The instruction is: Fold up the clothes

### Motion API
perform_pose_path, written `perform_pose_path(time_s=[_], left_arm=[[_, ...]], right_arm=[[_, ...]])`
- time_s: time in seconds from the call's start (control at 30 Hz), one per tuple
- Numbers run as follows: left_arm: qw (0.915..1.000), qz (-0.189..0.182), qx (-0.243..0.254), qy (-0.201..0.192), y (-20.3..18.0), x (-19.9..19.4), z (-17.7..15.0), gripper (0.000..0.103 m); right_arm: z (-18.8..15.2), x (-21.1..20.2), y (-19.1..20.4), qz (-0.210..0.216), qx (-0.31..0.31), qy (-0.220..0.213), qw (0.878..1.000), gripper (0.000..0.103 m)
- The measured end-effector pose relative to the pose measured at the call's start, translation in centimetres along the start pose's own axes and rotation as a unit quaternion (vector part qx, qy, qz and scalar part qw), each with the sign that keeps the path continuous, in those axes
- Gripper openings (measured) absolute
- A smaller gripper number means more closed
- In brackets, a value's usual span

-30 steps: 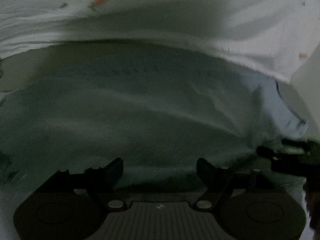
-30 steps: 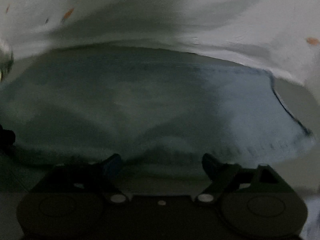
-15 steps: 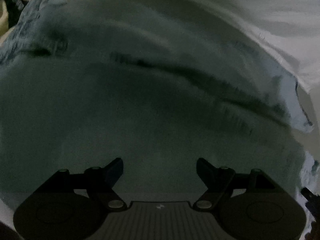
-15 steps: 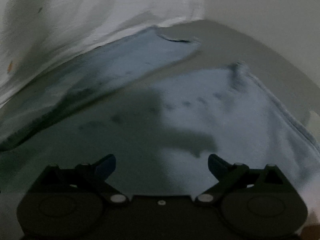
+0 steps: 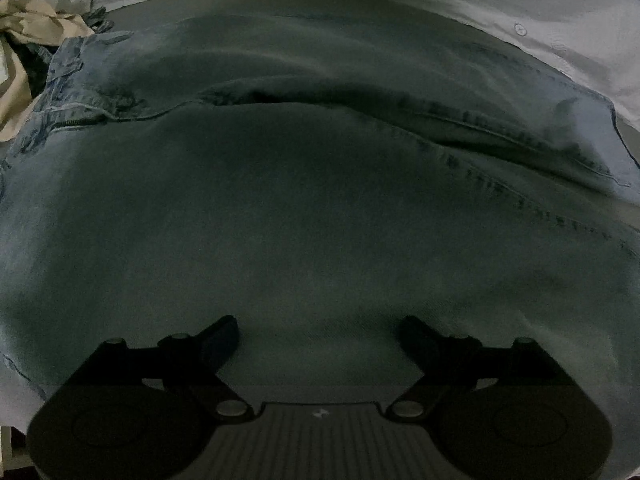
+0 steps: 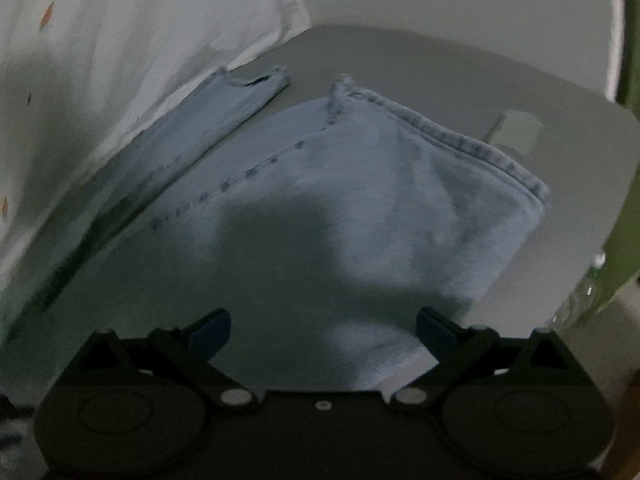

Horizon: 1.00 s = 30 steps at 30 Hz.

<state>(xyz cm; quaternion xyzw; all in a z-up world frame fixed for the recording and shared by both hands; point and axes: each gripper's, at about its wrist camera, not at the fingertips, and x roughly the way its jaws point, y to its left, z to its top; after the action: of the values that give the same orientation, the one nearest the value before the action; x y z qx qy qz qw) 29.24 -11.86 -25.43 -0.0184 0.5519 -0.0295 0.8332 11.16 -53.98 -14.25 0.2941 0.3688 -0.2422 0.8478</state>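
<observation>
The jeans (image 5: 304, 208) lie flat on the table (image 6: 460, 64). My left claw (image 5: 318, 332) is opening wider and holds nothing. My right claw (image 6: 324, 326) is wide open, empty too. I think I should grab one hem (image 6: 460, 140) next and fold slowly.

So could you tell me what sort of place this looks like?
Probably a home laundry spot: light blue jeans spread on a grey table, a white cloth with orange specks alongside, and crumpled clothes waiting.

Lt blue jeans (image 6: 360, 200) flat on table; legs folded over, hems apart.
</observation>
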Motion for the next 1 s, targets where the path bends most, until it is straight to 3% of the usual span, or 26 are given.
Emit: perform_pose_path(time_s=[0.4, 0.57, 0.7, 0.77, 0.8, 0.87, 1.0], left_arm=[[0.9998, 0.019, 0.009, -0.006, -0.4, -0.1, -1.0, 0.092], [0.9997, 0.021, 0.009, -0.006, -0.5, -0.1, -1.1, 0.093], [0.9998, 0.012, 0.01, -0.008, -0.2, -0.4, -1.3, 0.093], [0.9999, 0.004, 0.003, -0.009, 0.2, -0.6, -1.4, 0.093], [1.0, -0.001, -0.003, -0.009, 0.5, -0.7, -1.4, 0.093], [0.9998, -0.013, -0.016, -0.009, 1.0, -0.9, -1.4, 0.093], [0.9973, -0.046, -0.055, -0.01, 2.5, -1.4, -1.3, 0.093]], right_arm=[[-1.2, -0.7, -5.5, 0.055, 0.163, -0.006, 0.985, 0.102], [-1.3, 0.2, -7.5, 0.089, 0.246, -0.008, 0.965, 0.097], [-1.5, 0.0, -9.1, 0.11, 0.298, -0.007, 0.948, 0.077], [-2.0, -0.4, -10.0, 0.137, 0.323, -0.015, 0.936, 0.052], [-2.2, -0.3, -10.4, 0.159, 0.339, -0.017, 0.927, 0.046], [-2.6, -0.1, -10.7, 0.167, 0.353, -0.016, 0.92, 0.046], [-2.7, 0.4, -10.0, 0.163, 0.339, -0.01, 0.927, 0.046]])
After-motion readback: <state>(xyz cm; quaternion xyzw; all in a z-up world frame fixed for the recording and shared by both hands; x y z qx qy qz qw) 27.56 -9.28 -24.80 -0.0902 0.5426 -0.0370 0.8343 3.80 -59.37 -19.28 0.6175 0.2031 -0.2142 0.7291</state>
